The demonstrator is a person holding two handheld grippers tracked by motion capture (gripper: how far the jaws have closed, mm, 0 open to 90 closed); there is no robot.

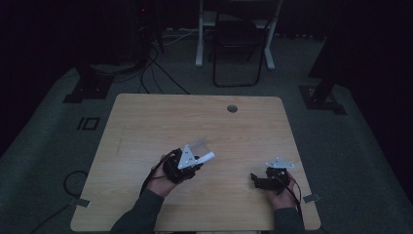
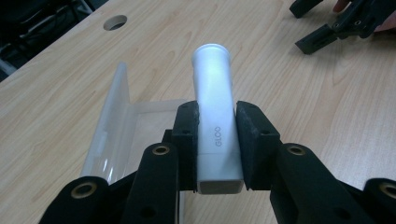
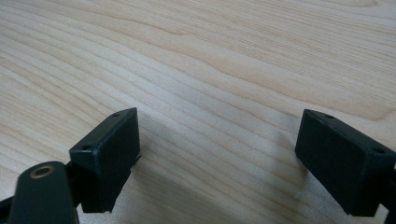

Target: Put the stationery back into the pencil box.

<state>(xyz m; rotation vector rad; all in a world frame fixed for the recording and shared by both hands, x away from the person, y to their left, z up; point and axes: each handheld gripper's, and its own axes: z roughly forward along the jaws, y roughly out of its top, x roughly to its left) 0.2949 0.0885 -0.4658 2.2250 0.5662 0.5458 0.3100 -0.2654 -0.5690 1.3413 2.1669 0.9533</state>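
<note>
A person seated at a wooden table works two hand-held grippers under dim light. The left gripper has its jaws drawn in tight on a white glue stick, the pads pressing both sides of the tube's lower half while the capped end points forward, out over the tabletop. Beneath and just left of the tube lies a clear plastic case, open, its lid wall standing up beside the gripper; in the high view the glue stick juts from the left gripper near the table's middle. The right gripper hovers low over bare wood with its jaws spread wide and nothing between them; it sits well apart at the table's right, where the high view shows the right gripper aimed toward the left one. The tube looks light, rigid and smooth, so it probably slips or swivels if pinched near an end; a hold across the mid-body, as here, seems safest. The case appears thin and springy, likely to skate across the wood when pushed.
</note>
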